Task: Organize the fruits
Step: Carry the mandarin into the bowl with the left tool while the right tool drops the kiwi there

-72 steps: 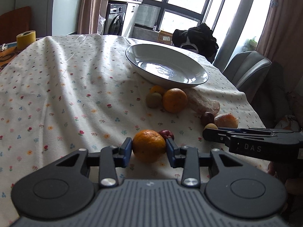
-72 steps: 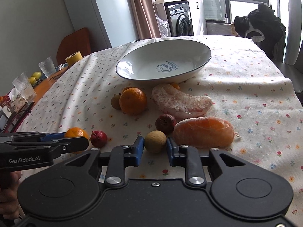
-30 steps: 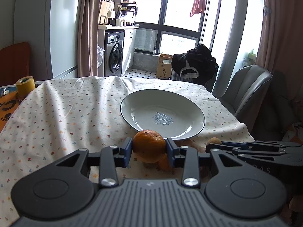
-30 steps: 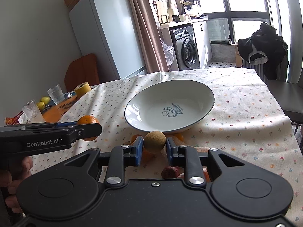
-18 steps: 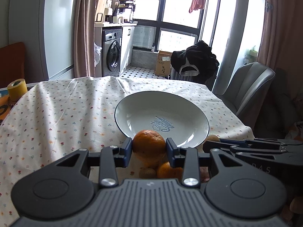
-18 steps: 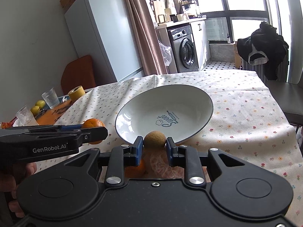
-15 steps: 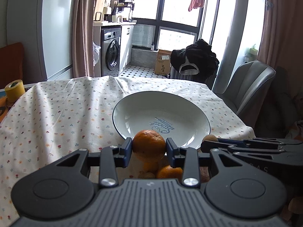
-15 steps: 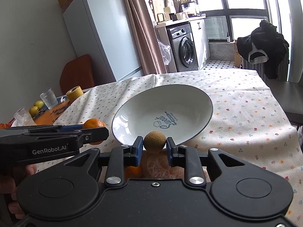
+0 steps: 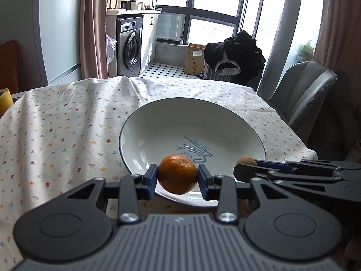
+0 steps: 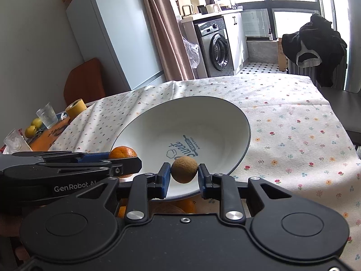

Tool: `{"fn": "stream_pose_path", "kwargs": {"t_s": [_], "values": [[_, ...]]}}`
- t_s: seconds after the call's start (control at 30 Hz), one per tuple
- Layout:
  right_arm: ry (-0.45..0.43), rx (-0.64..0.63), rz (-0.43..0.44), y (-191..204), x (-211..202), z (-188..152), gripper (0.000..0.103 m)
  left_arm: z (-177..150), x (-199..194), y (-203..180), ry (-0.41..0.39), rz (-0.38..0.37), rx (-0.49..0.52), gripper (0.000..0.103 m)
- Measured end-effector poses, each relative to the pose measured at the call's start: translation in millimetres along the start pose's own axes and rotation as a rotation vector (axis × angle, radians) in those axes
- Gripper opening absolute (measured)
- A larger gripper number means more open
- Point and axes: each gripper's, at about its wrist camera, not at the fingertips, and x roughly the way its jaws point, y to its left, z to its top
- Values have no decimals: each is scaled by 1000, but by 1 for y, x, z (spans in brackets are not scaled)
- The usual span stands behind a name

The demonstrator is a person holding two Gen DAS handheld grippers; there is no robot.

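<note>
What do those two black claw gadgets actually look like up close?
Both are matte black plastic. The left gripper has a ribbed grey body, two round discs, silver screws, and blue pads on its fingers. The right gripper looks the same but with a smooth black body. Seen side-on from the right wrist view, the left one reads "GenRobot.AI" in white.

"Sweet" on plate (image 9: 158, 122); "GenRobot.AI" on left gripper (image 10: 126, 166)

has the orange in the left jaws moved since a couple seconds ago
Yes. The orange was down on the tablecloth, well short of the plate; now the left gripper holds it raised over the plate's near rim.
</note>
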Motion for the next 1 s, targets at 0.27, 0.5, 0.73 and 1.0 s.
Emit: {"fn": "stream_pose_path", "kwargs": {"t_s": [0.27,0.5,0.73,1.0], "values": [[17,-5,-7,-3,9,0,25,0,22,0,47,-10,4,36],[25,-12,-15,1,10,3,30,3,18,4,41,5,-3,38],[-1,-11,-26,6,-5,4,34,3,-9,12,8,26,-23,43],[-71,23,-35,7,-35,1,63,0,-45,14,-67,46,-53,75]]}}
